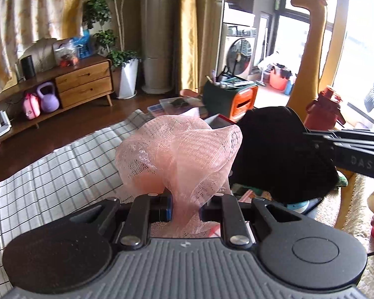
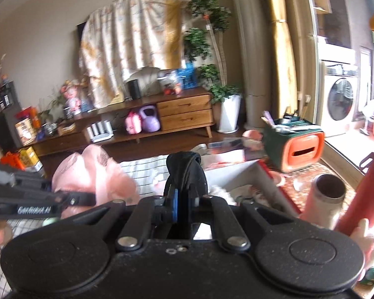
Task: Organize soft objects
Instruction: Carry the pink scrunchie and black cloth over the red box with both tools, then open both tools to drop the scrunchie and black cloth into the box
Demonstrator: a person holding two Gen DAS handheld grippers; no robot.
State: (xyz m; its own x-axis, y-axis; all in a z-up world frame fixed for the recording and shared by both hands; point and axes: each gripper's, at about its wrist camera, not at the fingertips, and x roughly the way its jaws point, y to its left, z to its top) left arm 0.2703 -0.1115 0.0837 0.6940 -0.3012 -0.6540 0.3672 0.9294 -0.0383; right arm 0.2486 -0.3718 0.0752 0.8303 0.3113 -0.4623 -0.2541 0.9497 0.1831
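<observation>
My left gripper (image 1: 185, 210) is shut on a pink mesh bath puff (image 1: 179, 154), which bulges up above its fingers, lifted over the checked cloth (image 1: 49, 182). To its right hangs a black soft cloth (image 1: 274, 149), pinched by my right gripper (image 1: 309, 134), whose arm enters from the right edge. In the right wrist view my right gripper (image 2: 185, 204) is shut on that black cloth (image 2: 184, 172), which stands up between the blue pads. The pink puff (image 2: 92, 172) and the left gripper (image 2: 92, 195) show at the left there.
A white box with a red rim (image 2: 249, 172) lies ahead on the cloth-covered table. A red bottle (image 1: 326, 109), a metal cup (image 2: 329, 189) and a green and orange bin (image 1: 232, 97) stand to the right. A wooden TV cabinet (image 1: 82, 84) lines the far wall.
</observation>
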